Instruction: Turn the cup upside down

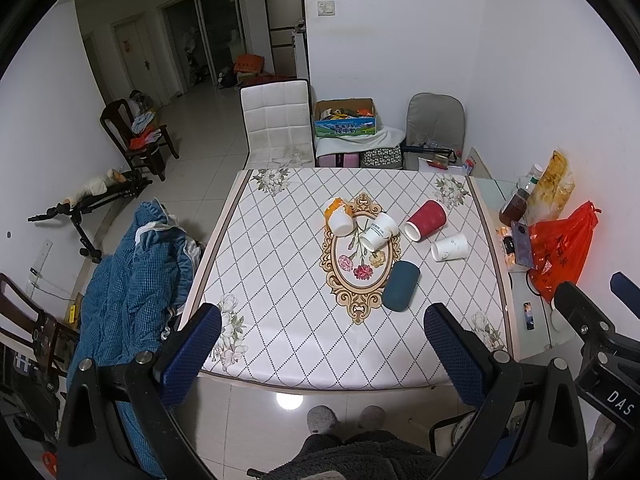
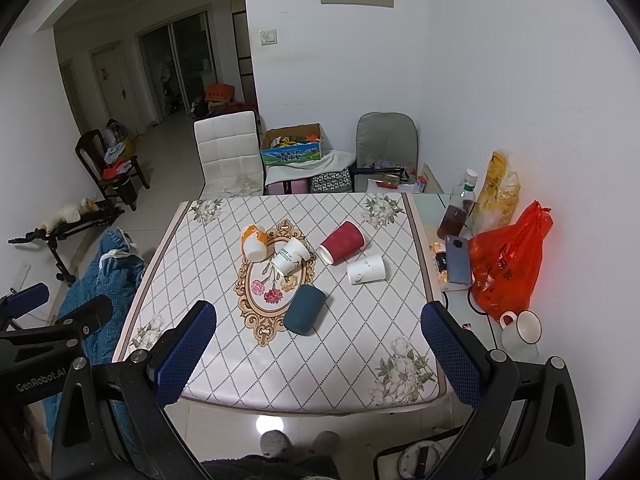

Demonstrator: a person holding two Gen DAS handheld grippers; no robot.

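A glossy printed cloth covers the table, centre frame. On it lie matt paper cups: red, teal, white. At right, a shiny orange plastic bag.

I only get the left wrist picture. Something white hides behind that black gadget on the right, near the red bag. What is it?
Observer: A white mug with a dark rim, standing upright beside the red bag.
Operator: Is that gadget holding anything?
Observer: No. The right gripper has its jaws wide apart, with nothing between them.
Operator: Does my own gadget carry a name?
Observer: Yes, the left gripper has "GenRobot.AI" printed on its body.
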